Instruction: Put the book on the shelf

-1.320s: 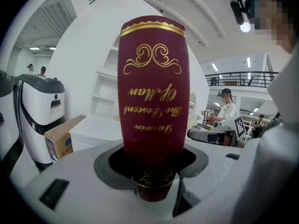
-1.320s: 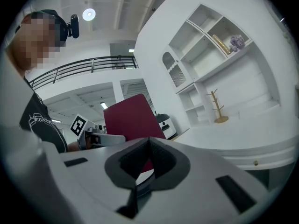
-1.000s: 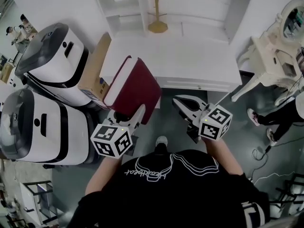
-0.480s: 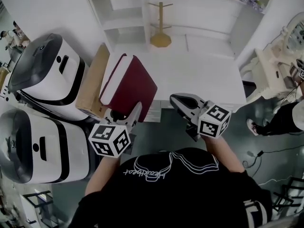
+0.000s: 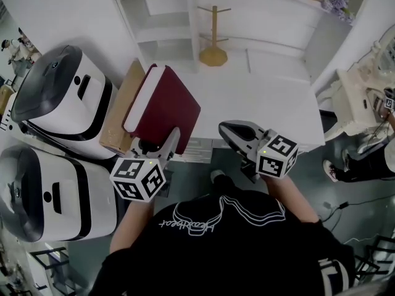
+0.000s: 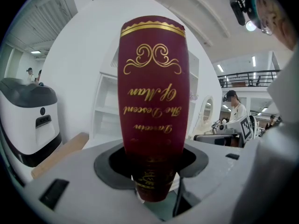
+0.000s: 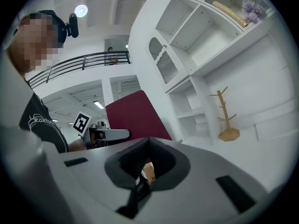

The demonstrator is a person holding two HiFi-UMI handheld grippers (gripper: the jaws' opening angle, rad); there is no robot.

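While left gripper (image 5: 159,144) clamps red book (image 5: 166,103) (gilt-lettered spine), right gripper (image 5: 227,131) clenched, empty, before shelf (image 5: 162,18).

Your left gripper (image 5: 162,145) clamps book (image 5: 163,106) by spine end; your right gripper (image 5: 231,130) jaws together, empty; forearms forward.

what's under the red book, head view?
It is held up by the left gripper. Below the book: the white desk's left edge and a cardboard box. Whatever lies directly beneath is covered.
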